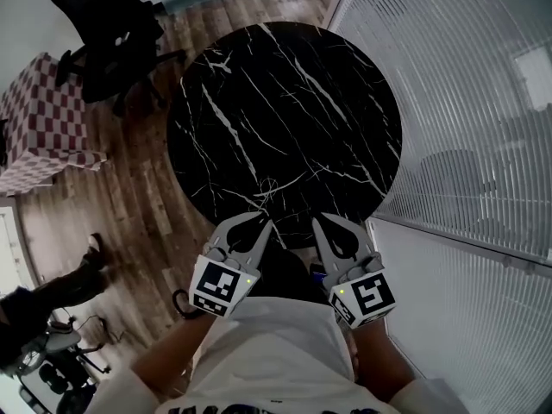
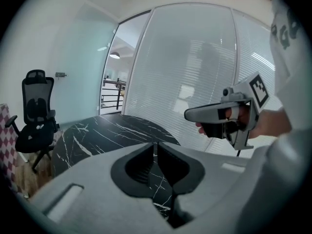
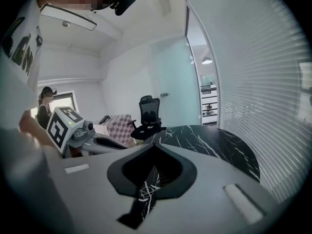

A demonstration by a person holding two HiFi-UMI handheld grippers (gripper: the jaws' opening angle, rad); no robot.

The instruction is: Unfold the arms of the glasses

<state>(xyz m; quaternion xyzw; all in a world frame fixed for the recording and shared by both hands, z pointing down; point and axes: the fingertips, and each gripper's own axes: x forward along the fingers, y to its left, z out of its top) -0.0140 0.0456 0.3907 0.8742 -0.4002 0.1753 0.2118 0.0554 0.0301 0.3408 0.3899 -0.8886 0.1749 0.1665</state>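
No glasses show in any view. The round black marble table (image 1: 285, 110) bears nothing that I can see. Both grippers hang side by side at its near edge, in front of my body. My left gripper (image 1: 263, 221) points over the table (image 2: 107, 130); in the left gripper view its tips (image 2: 156, 144) stand a thin slit apart with nothing between them. My right gripper (image 1: 326, 221) has its tips (image 3: 153, 145) together and empty. Each gripper shows in the other's view, the right one (image 2: 195, 115) and the left one (image 3: 105, 143).
A black office chair (image 1: 108, 37) stands beyond the table's far left side, beside a red-and-white checkered piece (image 1: 43, 119). A glass wall with blinds (image 1: 466, 102) runs close along the table's right side. Another person (image 1: 52, 291) stands on the wooden floor at lower left.
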